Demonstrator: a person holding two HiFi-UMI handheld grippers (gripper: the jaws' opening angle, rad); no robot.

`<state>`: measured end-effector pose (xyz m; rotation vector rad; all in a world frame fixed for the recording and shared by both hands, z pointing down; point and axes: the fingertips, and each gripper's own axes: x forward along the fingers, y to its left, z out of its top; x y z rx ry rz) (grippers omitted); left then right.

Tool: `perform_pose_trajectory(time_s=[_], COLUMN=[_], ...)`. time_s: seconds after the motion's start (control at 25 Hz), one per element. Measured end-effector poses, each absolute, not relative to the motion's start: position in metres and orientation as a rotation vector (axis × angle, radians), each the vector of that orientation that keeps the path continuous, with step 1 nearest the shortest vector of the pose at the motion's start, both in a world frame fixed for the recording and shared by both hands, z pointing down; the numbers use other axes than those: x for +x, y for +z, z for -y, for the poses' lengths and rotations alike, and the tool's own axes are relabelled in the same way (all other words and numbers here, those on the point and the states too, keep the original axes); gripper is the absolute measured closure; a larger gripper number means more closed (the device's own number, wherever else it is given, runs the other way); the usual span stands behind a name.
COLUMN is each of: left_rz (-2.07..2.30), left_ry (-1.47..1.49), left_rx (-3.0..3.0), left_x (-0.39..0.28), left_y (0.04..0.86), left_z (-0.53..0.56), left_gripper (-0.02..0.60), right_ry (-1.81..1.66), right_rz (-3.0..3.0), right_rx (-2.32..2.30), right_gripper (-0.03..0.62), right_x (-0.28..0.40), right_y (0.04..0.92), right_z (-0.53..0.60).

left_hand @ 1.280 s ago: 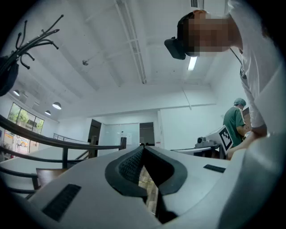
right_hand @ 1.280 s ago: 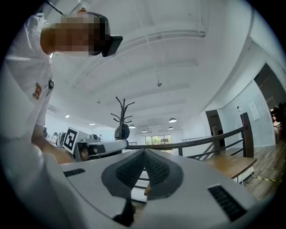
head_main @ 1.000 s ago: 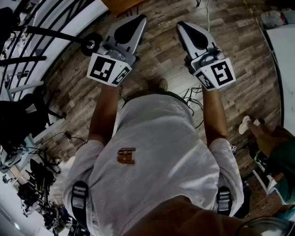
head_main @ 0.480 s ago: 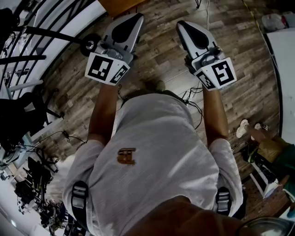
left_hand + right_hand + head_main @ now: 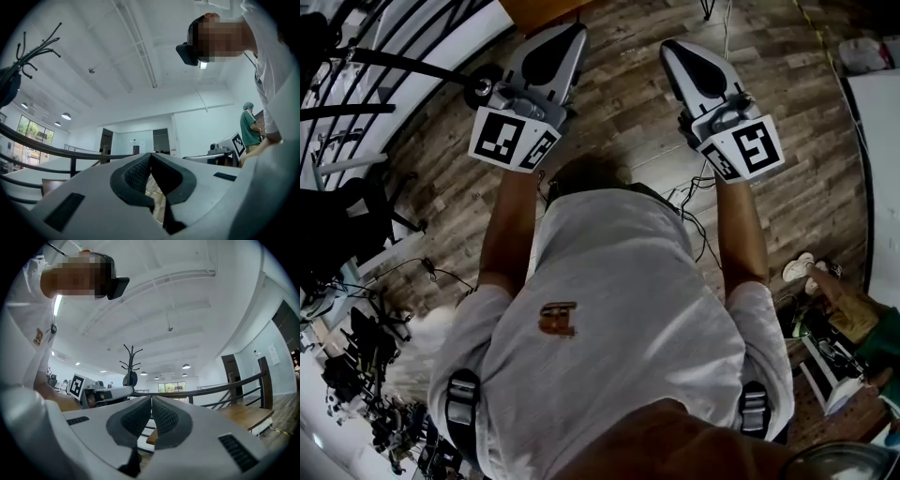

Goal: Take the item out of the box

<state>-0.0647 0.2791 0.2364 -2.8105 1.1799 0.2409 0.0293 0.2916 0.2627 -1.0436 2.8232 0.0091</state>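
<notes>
Box: not in any view, and neither is the item, so their place cannot be told from here.
Left gripper (image 5: pixel 150 155): jaws pressed together with nothing between the pads, held out about level in front of the person's chest.
Right gripper (image 5: pixel 151 398): likewise closed and empty, alongside the left one but clear of it.
Surroundings: wooden floor (image 5: pixel 628 112) below, a railing (image 5: pixel 243 383) close by, loose cables (image 5: pixel 692 202) near the feet, and what looks like a brown tabletop corner (image 5: pixel 546 7) at the top edge (too cropped to be sure).
Risk, footing: the cables could catch a foot.
Risk, approach: jaws that arrive closed would shove or dent the box rather than grip, so they must part first.
Risk, reach: an outstretched gripper could knock the railing.
</notes>
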Motion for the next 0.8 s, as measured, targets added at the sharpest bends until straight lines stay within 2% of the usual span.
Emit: perform_pose_trajectory(time_s=[0.48,0.8], left_rz=[-1.178,-1.155], left_ry=[0.26,0.264], left_rx=[-2.797,-2.795], left_x=[-0.053,-0.043], left_y=[0.241,0.25], left_z=[-0.241,-0.178], left_gripper=[0.563,0.563], right_ry=[0.011,0.009], right_rz=[-2.839,-2.847], right_rx=[-1.067,-1.085], right_gripper=[0.563,0.563], right_x=[0.048,0.057], right_y=[0.275,0.289], right_z=[-0.265,-0.205])
